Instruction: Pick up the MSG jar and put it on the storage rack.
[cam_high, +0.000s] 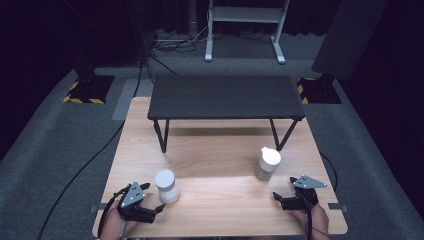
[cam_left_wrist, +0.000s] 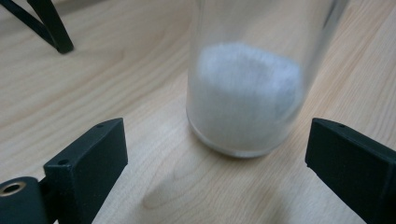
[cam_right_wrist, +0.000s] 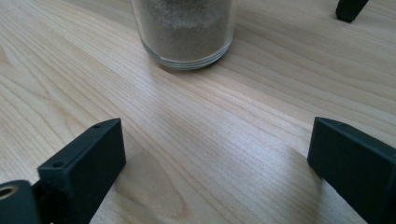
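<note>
A clear jar of white powder (cam_high: 167, 186) (cam_left_wrist: 245, 88) with a white lid stands on the wooden table near its front left. My left gripper (cam_high: 153, 198) (cam_left_wrist: 217, 161) is open just in front of that jar, its jaws spread wide to either side without touching the glass. A second jar holding brownish sand-like grains (cam_high: 268, 164) (cam_right_wrist: 184, 29), also white-lidded, stands toward the right. My right gripper (cam_high: 283, 192) (cam_right_wrist: 217, 158) is open on the near side of this jar, a short way off, with bare table between its jaws.
A low black bench-like stand (cam_high: 225, 97) with thin black legs (cam_high: 162, 135) occupies the far half of the wooden table (cam_high: 225, 200). Grey carpet surrounds the table, with cables and a white frame (cam_high: 245, 30) beyond.
</note>
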